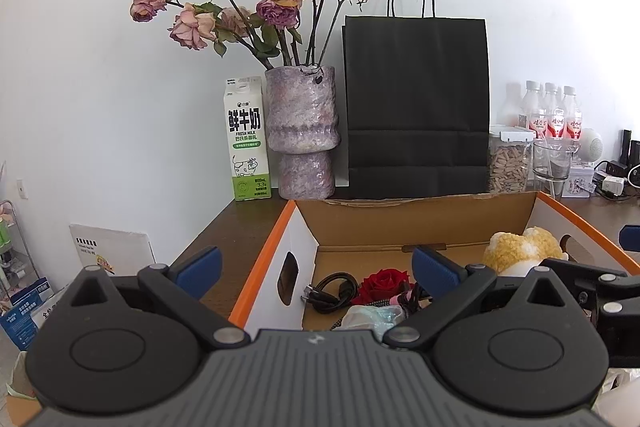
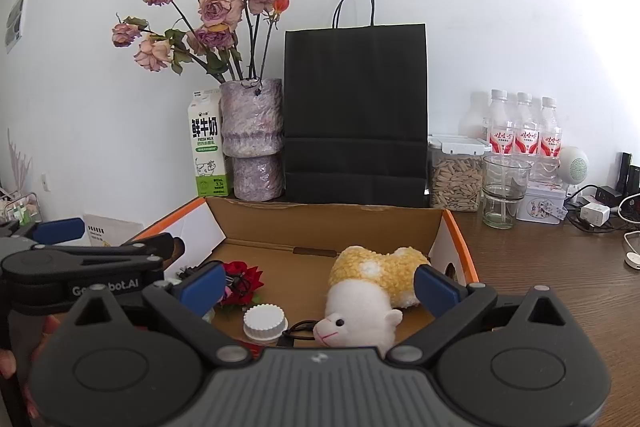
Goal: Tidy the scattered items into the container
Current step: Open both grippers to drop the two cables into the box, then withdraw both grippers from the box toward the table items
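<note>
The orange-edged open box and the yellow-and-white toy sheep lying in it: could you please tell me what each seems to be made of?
The orange-edged open box looks like corrugated cardboard: matte brown inner walls, a folded flap crease, and white printed outer faces. The yellow-and-white toy sheep appears to be plush fabric, with a curly, nubby yellow fleece on its body and a smoother, felt-like white face; its filling cannot be seen.

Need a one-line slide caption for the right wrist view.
Open right tool above cardboard box holding plush sheep, red rose and white lid.
</note>
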Tool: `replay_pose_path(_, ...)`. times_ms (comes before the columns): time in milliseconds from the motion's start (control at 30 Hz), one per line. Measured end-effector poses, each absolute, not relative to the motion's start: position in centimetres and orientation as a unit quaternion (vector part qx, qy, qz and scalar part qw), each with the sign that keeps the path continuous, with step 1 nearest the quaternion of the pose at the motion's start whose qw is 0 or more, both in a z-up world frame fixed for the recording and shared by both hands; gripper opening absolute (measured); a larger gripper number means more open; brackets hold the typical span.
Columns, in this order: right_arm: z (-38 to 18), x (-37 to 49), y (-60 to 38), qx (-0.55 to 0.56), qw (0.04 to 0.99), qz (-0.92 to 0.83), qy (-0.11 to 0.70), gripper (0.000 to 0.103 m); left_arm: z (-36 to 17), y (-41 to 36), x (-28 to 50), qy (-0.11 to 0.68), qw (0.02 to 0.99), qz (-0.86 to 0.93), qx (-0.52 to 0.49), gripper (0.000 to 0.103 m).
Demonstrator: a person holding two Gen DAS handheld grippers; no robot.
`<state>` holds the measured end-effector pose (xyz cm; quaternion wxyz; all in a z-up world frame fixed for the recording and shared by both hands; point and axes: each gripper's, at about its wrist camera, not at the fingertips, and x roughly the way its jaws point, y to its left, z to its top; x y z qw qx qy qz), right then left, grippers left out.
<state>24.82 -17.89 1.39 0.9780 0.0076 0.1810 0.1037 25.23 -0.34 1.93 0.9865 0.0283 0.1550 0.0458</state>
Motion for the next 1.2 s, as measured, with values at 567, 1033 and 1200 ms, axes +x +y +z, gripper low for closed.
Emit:
replay_pose_path(567,1.08,24.98,-17.81,0.007,0.977,0.1,0.191,0.101,1.66,-1.11,25.21,0.165,0.984,0.043,0.042,0.103)
replay_pose_path(1033,1.08,24.66,-17.47,0.0,0.976,0.104,0.189,0.101,1.42,-1.13,25.09,0.167,0.984,0.044,0.042,0.103)
replay_pose_path(1200,1.06,24.68,-17.41,-0.002,0.976,0.104,0.191,0.101,1.42,-1.09,25.07,0.168,0.984,0.044,0.041,0.103)
